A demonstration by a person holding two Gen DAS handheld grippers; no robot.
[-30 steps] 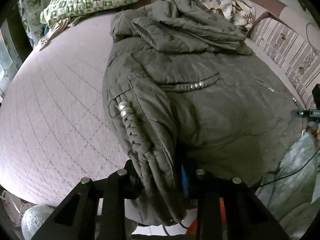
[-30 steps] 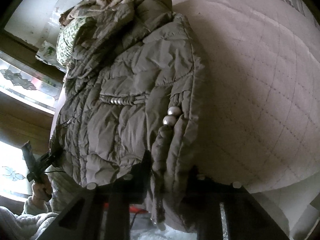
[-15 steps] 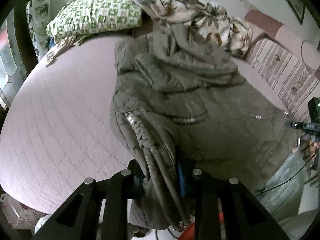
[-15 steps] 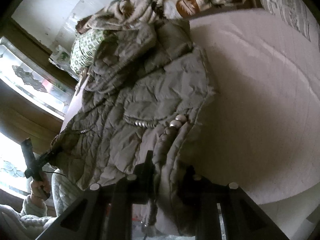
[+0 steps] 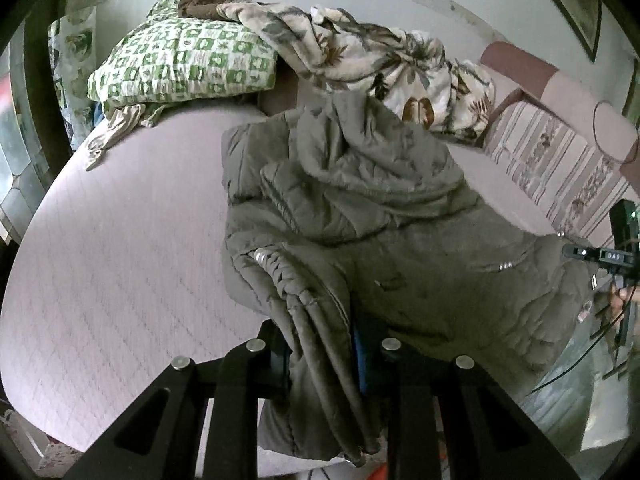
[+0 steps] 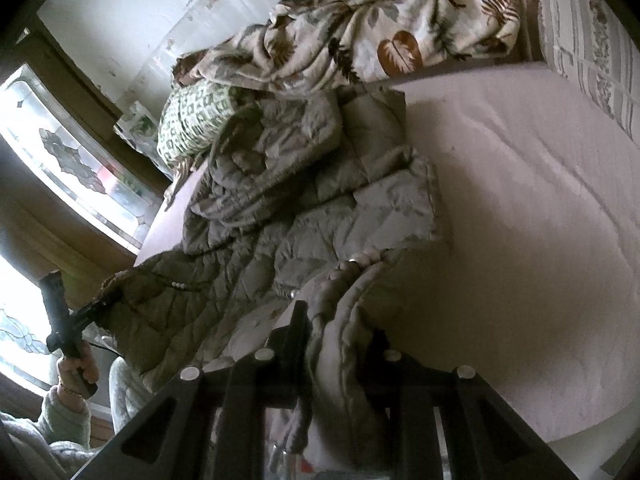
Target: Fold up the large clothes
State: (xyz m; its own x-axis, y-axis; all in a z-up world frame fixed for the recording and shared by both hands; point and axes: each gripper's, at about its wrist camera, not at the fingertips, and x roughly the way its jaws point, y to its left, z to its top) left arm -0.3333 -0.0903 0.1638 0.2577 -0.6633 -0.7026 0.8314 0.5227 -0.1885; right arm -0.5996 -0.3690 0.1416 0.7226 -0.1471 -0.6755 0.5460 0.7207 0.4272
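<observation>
A large olive-grey quilted hooded jacket [image 5: 380, 216] lies on the pink bed [image 5: 112, 264], hood toward the pillows. My left gripper [image 5: 320, 356] is shut on the jacket's bottom hem at its left corner, and the fabric hangs down between the fingers. My right gripper [image 6: 340, 344] is shut on the jacket's [image 6: 280, 216] other bottom corner near a row of silver snaps. The hem is lifted off the mattress [image 6: 520, 216]. Each gripper shows in the other's view: the right [image 5: 612, 256], the left [image 6: 64, 320].
A green checked pillow [image 5: 184, 64] and a leaf-print blanket [image 5: 380, 60] lie at the head of the bed. A striped cushion [image 5: 560, 160] runs along the right side. A window [image 6: 60, 152] is on the left. The person's sleeve [image 6: 48, 432] shows below.
Both grippers have pulled back and up with the jacket's hem, so more of the bed head, pillow and blanket has come into view. The jacket's lower part is lifted and bunched.
</observation>
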